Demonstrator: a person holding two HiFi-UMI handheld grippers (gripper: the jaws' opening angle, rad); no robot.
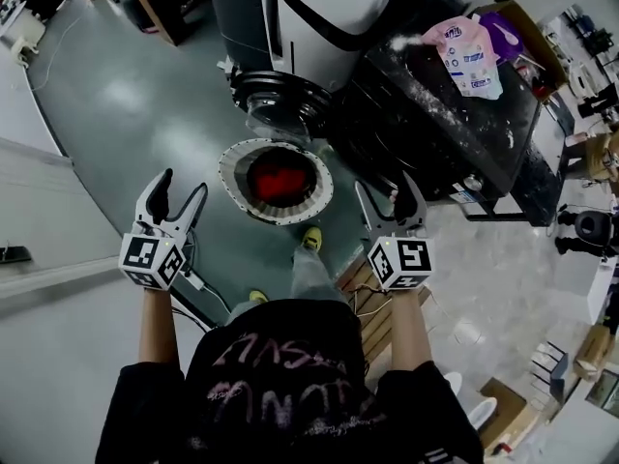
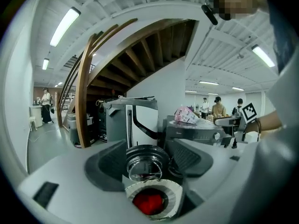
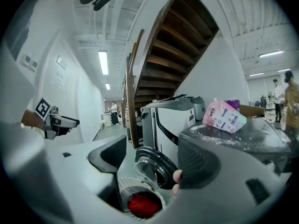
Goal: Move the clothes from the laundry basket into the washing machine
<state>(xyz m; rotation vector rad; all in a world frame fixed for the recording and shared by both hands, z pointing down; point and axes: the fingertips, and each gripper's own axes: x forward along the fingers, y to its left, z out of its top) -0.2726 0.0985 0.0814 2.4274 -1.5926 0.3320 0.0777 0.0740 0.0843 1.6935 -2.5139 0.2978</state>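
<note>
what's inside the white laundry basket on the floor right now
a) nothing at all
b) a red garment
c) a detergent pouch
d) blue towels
b: a red garment lies down inside the laundry basket, which stands on the floor in front of the washing machine.

Washing machine (image 1: 329, 17) top past the head view's upper edge, drum mouth out of sight behind the open door (image 1: 280, 100).
</note>
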